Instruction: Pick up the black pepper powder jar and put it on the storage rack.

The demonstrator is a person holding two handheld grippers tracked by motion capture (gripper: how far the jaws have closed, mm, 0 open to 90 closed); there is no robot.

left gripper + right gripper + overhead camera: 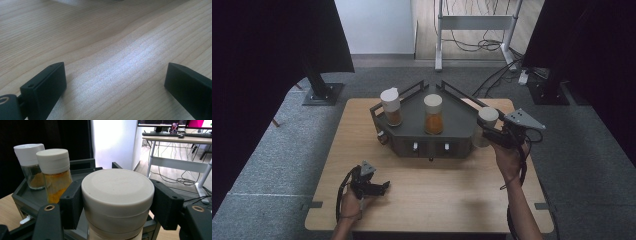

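My right gripper is shut on a spice jar with a beige lid, holding it in the air beside the right end of the dark grey rack. In the right gripper view the jar's lid sits between both jaws. On the rack stand a jar of orange powder in the middle and a white-capped jar of brown spice at the left. My left gripper rests low on the wooden table near the front left. Its jaws are open with bare wood between them.
The rack takes up the back middle of the table. A white desk frame and cables lie on the floor beyond. Black stands and dark curtains flank the table on both sides.
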